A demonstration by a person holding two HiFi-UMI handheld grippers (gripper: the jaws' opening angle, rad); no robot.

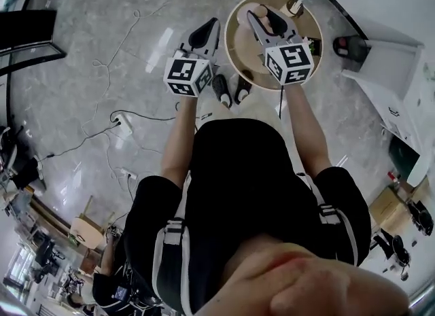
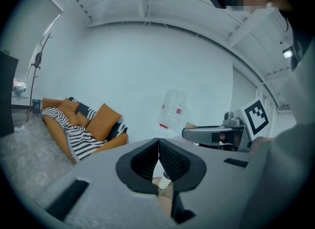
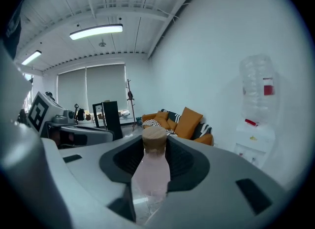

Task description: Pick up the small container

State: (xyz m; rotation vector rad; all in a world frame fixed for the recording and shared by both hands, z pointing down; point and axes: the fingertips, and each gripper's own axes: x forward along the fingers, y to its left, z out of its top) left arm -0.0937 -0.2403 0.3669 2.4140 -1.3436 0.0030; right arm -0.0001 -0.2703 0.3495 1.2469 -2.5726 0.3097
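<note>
Got it: the small container is up off the tabletop, in the right hand-held gripper.

The right hand-held gripper (image 3: 154,147) has its jaws partly closed, and the pads pinch the small container (image 3: 153,171), a pale pink see-through bottle with a wooden cork (image 3: 154,138), by its body just under the cork. I'd say that grip is chosen to keep the cork uppermost and the bottle from slipping down through the jaws. In the head view it hangs in the air above the round tabletop (image 1: 234,43), so the pick looks as good as done. The left hand-held gripper (image 2: 158,143) has its jaw tips closed together with nothing gripped. It is held off to the left, beside the tabletop, most likely to keep out of the working gripper's way.
</note>
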